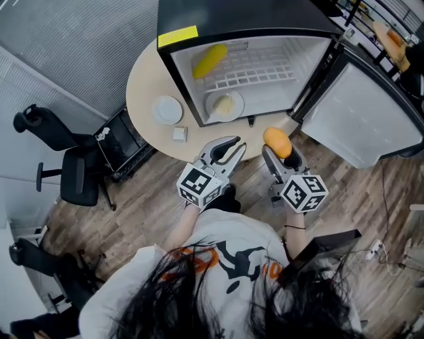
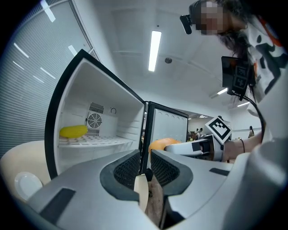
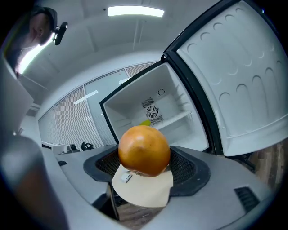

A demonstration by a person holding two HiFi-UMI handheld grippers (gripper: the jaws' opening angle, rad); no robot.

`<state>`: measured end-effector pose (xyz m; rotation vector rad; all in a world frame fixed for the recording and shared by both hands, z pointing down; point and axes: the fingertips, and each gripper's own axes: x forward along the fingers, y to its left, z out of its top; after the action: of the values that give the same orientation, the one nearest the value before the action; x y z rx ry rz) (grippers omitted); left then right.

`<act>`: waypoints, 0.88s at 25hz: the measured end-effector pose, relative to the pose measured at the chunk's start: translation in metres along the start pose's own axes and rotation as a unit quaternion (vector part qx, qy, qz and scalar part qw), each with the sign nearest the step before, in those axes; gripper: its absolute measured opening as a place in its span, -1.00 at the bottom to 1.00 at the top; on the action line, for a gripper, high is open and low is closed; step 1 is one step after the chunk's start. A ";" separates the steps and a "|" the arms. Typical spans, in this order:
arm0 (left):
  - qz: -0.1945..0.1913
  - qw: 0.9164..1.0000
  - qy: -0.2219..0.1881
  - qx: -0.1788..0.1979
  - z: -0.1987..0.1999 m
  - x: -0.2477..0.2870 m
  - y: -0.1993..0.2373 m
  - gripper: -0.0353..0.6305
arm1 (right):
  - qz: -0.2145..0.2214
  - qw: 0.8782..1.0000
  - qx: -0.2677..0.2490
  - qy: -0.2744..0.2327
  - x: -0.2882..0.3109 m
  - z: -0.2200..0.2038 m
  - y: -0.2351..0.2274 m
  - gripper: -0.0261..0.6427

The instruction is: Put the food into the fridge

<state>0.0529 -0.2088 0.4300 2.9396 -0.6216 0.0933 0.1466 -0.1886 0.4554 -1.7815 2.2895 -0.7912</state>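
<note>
Nearest item: right claw (image 1: 279, 151), pinching an orange fruit (image 1: 277, 142) between its pads. The fruit is round and smooth and sits high in the grip. It is held at the near edge of the worktop (image 1: 142, 83), outside the fridge (image 1: 245, 16) and just in front of its opening.

Beside it, to the left: left claw (image 1: 232, 151), pads drawn close with only a narrow slit between them, nothing in it.

Step in hand (judged): carry-in. The fruit is gripped but not yet stored.

Next move (judged): carry the fruit away from the person and through the opening, lower it onto a bare spot, then spread the pads.

Fridge, inside:
- Wire shelf (image 1: 255, 69), with a yellow cob-shaped food (image 1: 209, 59) at its far left; the rest is bare.
- Fridge floor, with a plate of pale food (image 1: 225, 104) at the near left; the right part is bare.

Door (image 1: 361, 119): swung wide to the right, well apart from the opening.

In the way (judged):
- The plate of pale food takes up the front left of the fridge floor.
- The front edge of the wire shelf limits the height of entry below it.
- A round fruit may roll on the wire bars, so the bare floor on the right looks the steadier place.

Around:
- Empty white plate (image 1: 167, 110) and small white square (image 1: 179, 134), on the worktop left of the fridge.
- Office chairs (image 1: 63, 155), far left.
</note>
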 end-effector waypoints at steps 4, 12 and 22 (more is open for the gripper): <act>-0.010 1.000 -0.001 -0.005 0.001 0.008 0.027 -0.68 | -0.011 1.000 -0.005 -0.001 0.026 0.012 -0.004 0.11; -0.033 0.999 0.001 -0.014 0.000 0.024 0.063 -0.68 | -0.036 0.999 -0.016 -0.012 0.073 0.039 -0.018 0.11; -0.029 0.999 0.010 -0.026 -0.008 0.036 0.080 -0.68 | -0.025 0.997 -0.076 -0.010 0.130 0.086 -0.033 0.11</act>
<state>0.0527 -0.2941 0.4507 2.9003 -0.5281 0.0984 0.1727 -0.3429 0.4245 -1.9063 2.3602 -0.6184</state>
